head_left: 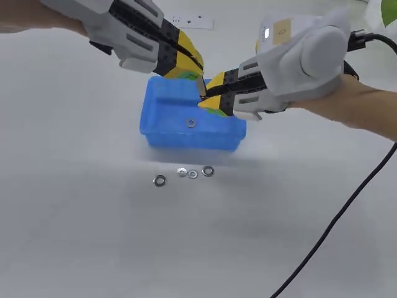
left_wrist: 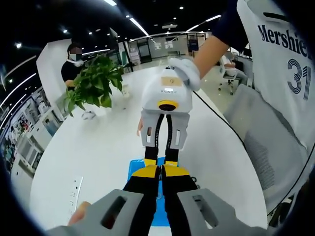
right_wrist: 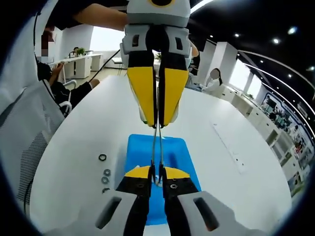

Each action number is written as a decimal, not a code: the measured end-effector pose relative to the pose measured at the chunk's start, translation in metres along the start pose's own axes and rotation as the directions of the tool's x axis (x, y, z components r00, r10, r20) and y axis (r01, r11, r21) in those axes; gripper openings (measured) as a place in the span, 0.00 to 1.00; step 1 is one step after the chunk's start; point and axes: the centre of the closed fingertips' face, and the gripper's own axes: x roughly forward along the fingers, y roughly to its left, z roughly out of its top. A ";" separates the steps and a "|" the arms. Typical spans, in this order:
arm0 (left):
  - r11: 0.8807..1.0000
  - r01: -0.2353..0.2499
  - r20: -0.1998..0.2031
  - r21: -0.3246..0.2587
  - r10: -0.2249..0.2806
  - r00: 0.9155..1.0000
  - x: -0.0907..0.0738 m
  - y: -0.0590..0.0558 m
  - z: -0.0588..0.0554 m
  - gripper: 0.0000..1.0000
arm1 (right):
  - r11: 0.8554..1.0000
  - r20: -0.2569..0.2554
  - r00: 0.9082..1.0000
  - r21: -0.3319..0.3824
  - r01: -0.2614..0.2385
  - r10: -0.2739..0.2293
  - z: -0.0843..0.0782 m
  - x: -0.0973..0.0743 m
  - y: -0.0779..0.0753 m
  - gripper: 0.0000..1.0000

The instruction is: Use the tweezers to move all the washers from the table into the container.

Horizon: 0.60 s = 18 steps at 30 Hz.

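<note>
**White table, open office: tweezers held over the container**

Surface: a broad white table with a matt top. Its edge looks curved in the gripper views.

Room: an open office with a dark ceiling and strip lights. Glass partitions, desks and chairs stand further back.
- A potted plant stands on the far part of the table, with a person behind it.
- A white power strip lies flat near the far edge.
- A black cable runs from the right-hand unit across the table towards the near edge.

Container: blue, rectangular and open-topped, at mid-table. One washer lies on its floor.

Washers on the table: four, just in front of the container's near wall. Three are bunched close together. The fourth lies a little apart, to the left in the head view.

Tongs, head view: the left tongs are at upper left and the right tongs at right. Their yellow tips sit nose to nose above the container.

Tweezers: thin metal, spanning the short gap between the two sets of tongs.
- In the right gripper view, the left tongs are closed on one end of the tweezers.
- The right tongs are closed on the other end, with the tweezers' two legs pinched between them.
- The tweezers' ends are hidden inside the tongs, so I cannot tell whether they carry a washer.
</note>
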 end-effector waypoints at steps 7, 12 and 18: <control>0.998 0.025 -0.020 -0.061 -0.027 0.999 0.016 0.003 -0.026 0.06 | 0.999 -0.025 0.999 0.027 -0.040 0.041 -0.022 0.022 0.004 0.09; 0.996 0.039 -0.027 -0.076 -0.041 0.999 0.020 0.002 -0.033 0.06 | 0.998 -0.021 0.999 0.036 -0.048 0.049 -0.026 0.029 0.006 0.09; 0.996 0.046 -0.039 -0.080 -0.049 0.998 0.025 0.002 -0.037 0.06 | 0.998 -0.022 0.998 0.044 -0.052 0.053 -0.033 0.033 0.005 0.09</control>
